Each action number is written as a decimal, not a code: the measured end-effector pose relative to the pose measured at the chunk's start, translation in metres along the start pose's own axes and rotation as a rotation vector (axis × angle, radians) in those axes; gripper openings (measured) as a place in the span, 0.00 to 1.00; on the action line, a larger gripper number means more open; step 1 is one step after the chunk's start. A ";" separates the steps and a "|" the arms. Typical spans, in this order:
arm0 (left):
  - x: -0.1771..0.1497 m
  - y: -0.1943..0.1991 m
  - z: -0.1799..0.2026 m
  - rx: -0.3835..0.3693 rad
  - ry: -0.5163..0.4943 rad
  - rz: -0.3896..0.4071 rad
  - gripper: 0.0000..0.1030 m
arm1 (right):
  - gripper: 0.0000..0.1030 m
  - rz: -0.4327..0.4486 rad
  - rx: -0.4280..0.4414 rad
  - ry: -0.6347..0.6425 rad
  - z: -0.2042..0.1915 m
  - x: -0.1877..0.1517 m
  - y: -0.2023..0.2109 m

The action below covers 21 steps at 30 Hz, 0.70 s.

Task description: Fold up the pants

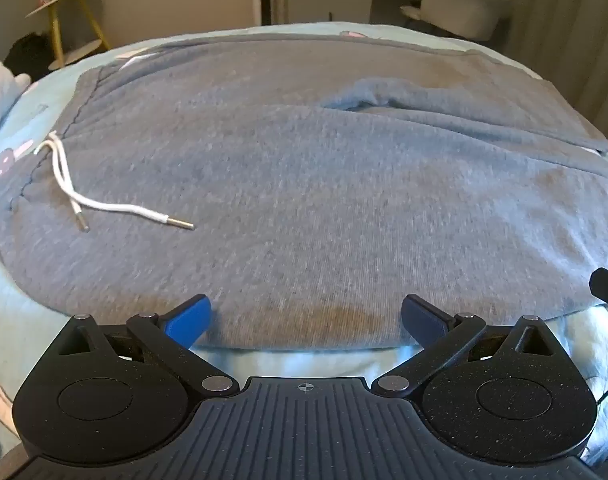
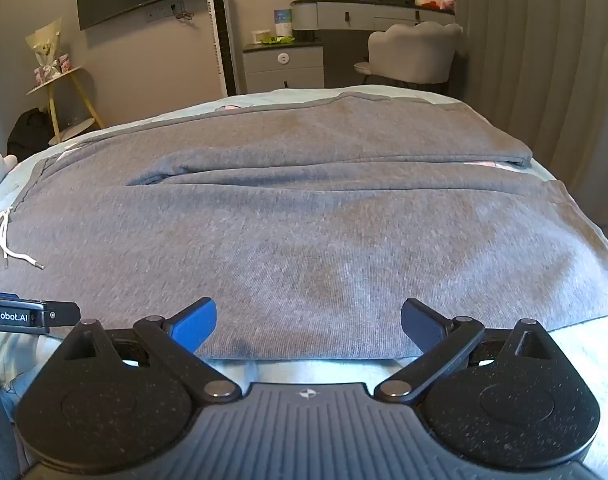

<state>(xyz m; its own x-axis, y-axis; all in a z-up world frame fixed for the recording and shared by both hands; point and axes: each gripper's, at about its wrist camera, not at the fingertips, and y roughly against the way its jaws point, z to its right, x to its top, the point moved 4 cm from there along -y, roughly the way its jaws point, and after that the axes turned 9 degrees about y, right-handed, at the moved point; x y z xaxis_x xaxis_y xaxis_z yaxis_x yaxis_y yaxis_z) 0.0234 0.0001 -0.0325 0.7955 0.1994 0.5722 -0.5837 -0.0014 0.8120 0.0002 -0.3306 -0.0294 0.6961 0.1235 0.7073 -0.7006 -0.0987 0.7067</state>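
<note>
Grey sweatpants point(image 1: 304, 184) lie spread flat on a light blue bed, waistband to the left, legs running right. A white drawstring point(image 1: 104, 204) with metal tips lies on the fabric near the waistband. The pants also fill the right wrist view point(image 2: 304, 232), with the drawstring point(image 2: 12, 252) at far left. My left gripper point(image 1: 305, 316) is open and empty at the pants' near edge. My right gripper point(image 2: 307, 320) is open and empty at the same edge, further right. The left gripper's body point(image 2: 24, 316) shows at the right wrist view's left edge.
The bed sheet point(image 1: 296, 364) shows below the pants' near edge. Beyond the bed stand a grey chair point(image 2: 411, 56), a vanity with a mirror point(image 2: 383, 12), a bedside cabinet point(image 2: 284, 64) and a yellow side table point(image 2: 64, 92). A curtain hangs at right.
</note>
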 end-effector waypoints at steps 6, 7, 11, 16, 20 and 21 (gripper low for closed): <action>0.001 0.001 -0.001 0.006 -0.003 0.011 1.00 | 0.96 0.003 0.000 -0.001 0.000 0.000 0.000; 0.002 0.002 -0.001 0.008 -0.003 0.010 1.00 | 0.96 0.002 0.000 -0.002 0.000 0.000 0.000; 0.001 -0.001 -0.001 0.012 0.000 0.006 1.00 | 0.96 0.002 0.001 -0.003 0.001 0.000 0.000; -0.001 -0.003 -0.003 0.015 0.008 -0.010 1.00 | 0.96 0.001 0.002 -0.003 0.000 0.000 0.000; -0.001 -0.002 -0.003 0.013 0.009 -0.013 1.00 | 0.96 0.002 0.003 -0.005 0.003 -0.001 -0.002; 0.000 -0.002 -0.003 0.014 0.010 -0.014 1.00 | 0.96 0.002 0.003 -0.004 0.002 0.000 -0.002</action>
<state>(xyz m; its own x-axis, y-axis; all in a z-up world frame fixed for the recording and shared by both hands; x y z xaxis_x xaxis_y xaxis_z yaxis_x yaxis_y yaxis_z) 0.0240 0.0029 -0.0351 0.8020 0.2096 0.5593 -0.5698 -0.0122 0.8217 0.0019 -0.3324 -0.0314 0.6952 0.1192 0.7088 -0.7016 -0.1018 0.7053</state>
